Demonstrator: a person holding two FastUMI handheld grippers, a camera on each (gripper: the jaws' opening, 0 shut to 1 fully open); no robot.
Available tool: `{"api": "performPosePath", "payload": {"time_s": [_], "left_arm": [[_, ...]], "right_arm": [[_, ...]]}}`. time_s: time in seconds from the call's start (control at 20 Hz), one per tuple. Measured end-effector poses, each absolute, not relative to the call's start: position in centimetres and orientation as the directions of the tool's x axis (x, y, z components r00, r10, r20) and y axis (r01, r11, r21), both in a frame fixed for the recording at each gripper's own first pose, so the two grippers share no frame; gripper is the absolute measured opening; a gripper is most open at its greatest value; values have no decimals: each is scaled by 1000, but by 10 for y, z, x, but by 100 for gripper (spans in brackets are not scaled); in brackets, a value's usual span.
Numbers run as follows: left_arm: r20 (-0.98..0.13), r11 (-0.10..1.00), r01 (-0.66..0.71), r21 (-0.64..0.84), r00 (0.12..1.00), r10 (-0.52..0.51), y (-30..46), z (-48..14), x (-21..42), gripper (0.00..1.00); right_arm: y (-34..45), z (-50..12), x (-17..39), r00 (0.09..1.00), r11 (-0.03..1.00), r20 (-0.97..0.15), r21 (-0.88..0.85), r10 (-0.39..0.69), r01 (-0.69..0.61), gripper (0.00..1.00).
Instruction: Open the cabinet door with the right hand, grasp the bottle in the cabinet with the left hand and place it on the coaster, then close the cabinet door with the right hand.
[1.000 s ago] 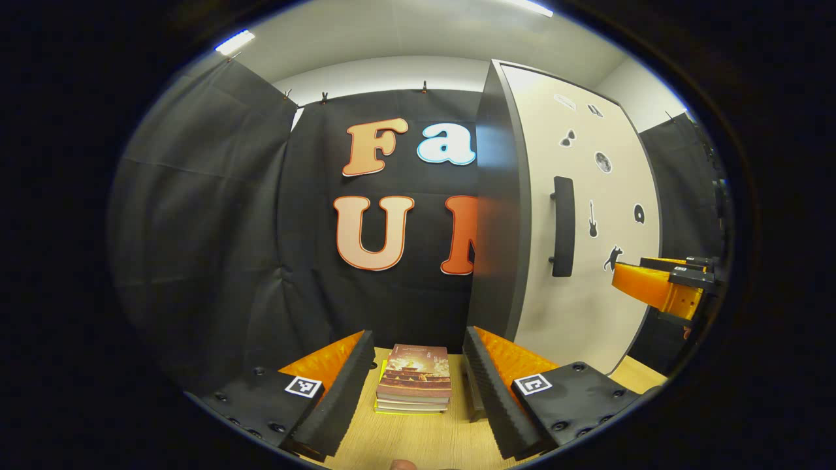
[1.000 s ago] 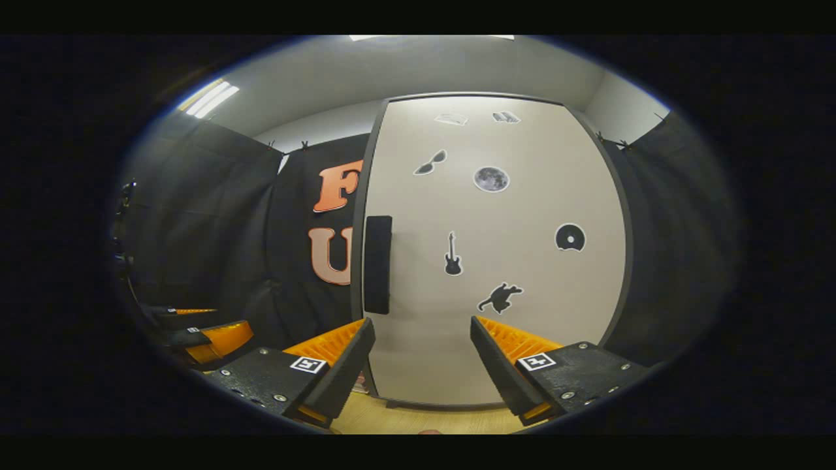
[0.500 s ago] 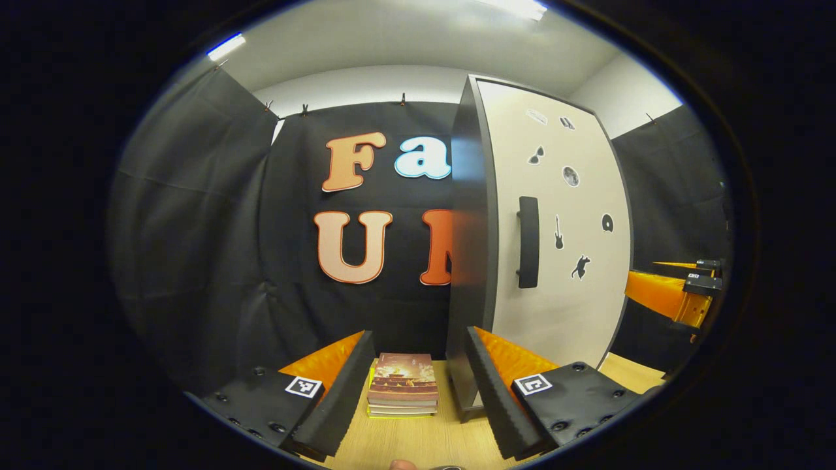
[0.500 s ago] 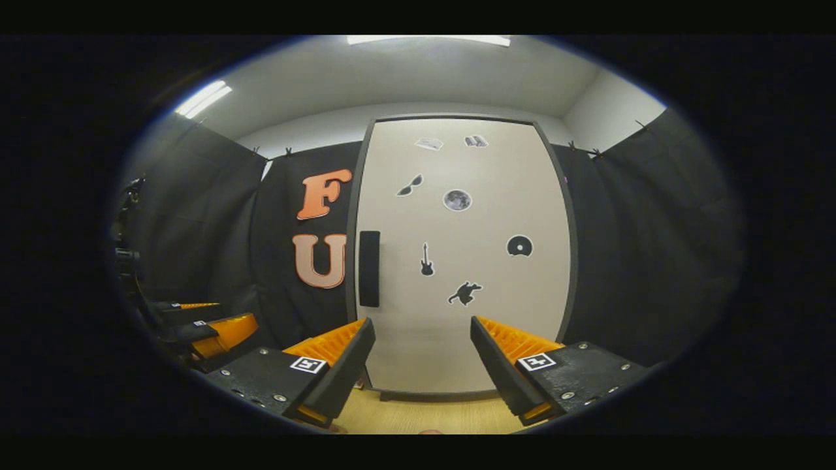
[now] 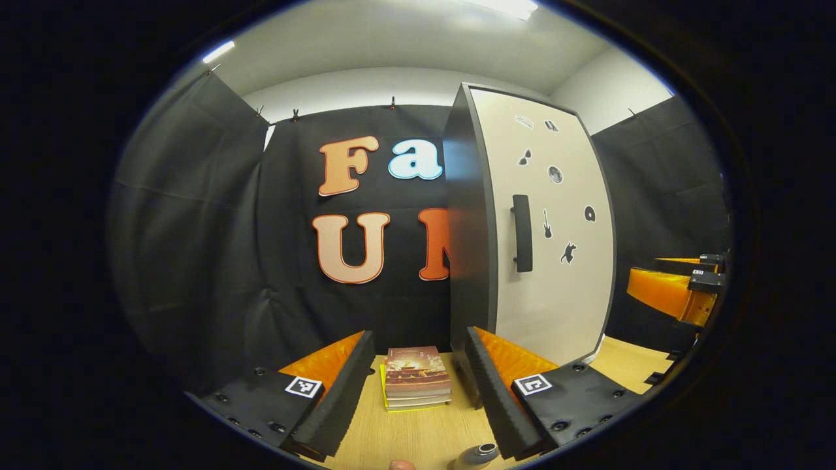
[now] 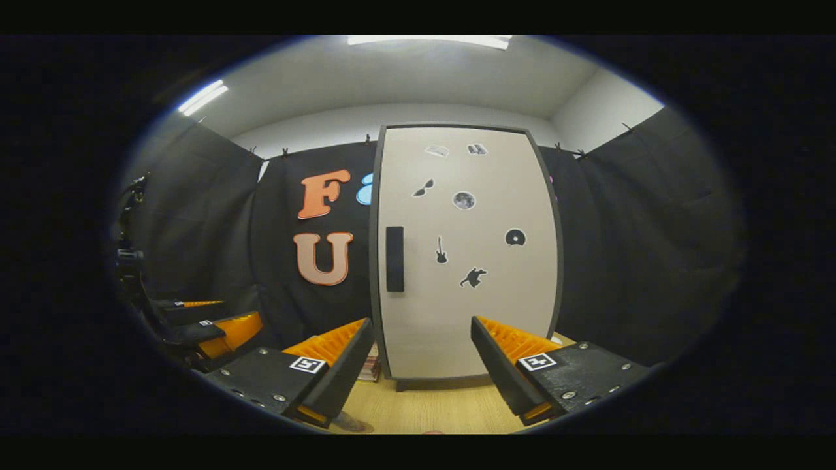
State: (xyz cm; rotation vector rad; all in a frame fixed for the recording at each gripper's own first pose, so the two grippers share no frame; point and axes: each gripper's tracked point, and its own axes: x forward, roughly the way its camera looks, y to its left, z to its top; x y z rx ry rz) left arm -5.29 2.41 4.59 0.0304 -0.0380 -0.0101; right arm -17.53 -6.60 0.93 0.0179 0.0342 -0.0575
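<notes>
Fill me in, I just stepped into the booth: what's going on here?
A person holds two grippers before a cabinet on a wooden table. Its door is shut, its handle untouched. The right gripper faces the door, open and empty. The left gripper, also open, points at a stack of books beside the cabinet.

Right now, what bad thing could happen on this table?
1. The bottle stands very close to one finger of the open left gripper. A sideways swing could probably knock it over.
2. The books lie just ahead, in line with the gap between its fingers. A push forward might shove the stack.
</notes>
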Motion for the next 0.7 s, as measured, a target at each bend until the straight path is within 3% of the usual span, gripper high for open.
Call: {"api": "performPosePath", "payload": {"time_s": [0.2, 0.7], "left_arm": [[50, 1000, 11, 6, 999, -11, 13, 48, -57, 91], [43, 997, -75, -23, 996, 76, 13, 49, -90, 91]], "right_arm": [[-74, 28, -193, 995, 993, 8, -60, -97, 97, 93], [-78, 36, -208, 999, 989, 31, -148, -23, 27, 93]]}}
